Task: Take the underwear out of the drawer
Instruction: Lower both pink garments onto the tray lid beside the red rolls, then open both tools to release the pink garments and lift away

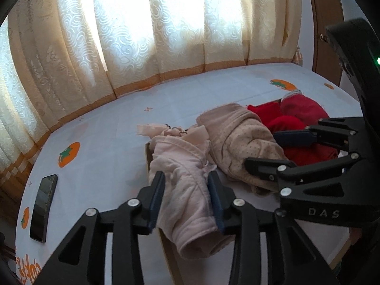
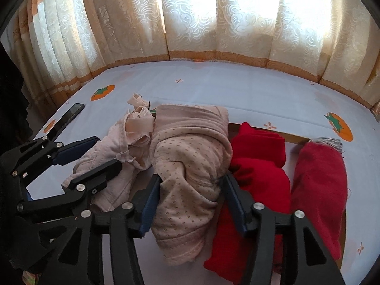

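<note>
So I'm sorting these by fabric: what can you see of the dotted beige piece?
The dotted beige underwear looks like soft knit, pale pink-beige with small brown dots and a stitched hem. It lies rumpled, draped toward the camera, between the open fingers of the right claw, against the pale pink garment and the red one.

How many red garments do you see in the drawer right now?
2. One bright red garment lies beside the dotted beige one; a darker red garment lies at the far right. More may be hidden underneath.

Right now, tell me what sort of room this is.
Probably a bedroom: a bed sheet with an orange fruit print, long curtains over a bright window, and underwear piled in a shallow drawer.
</note>
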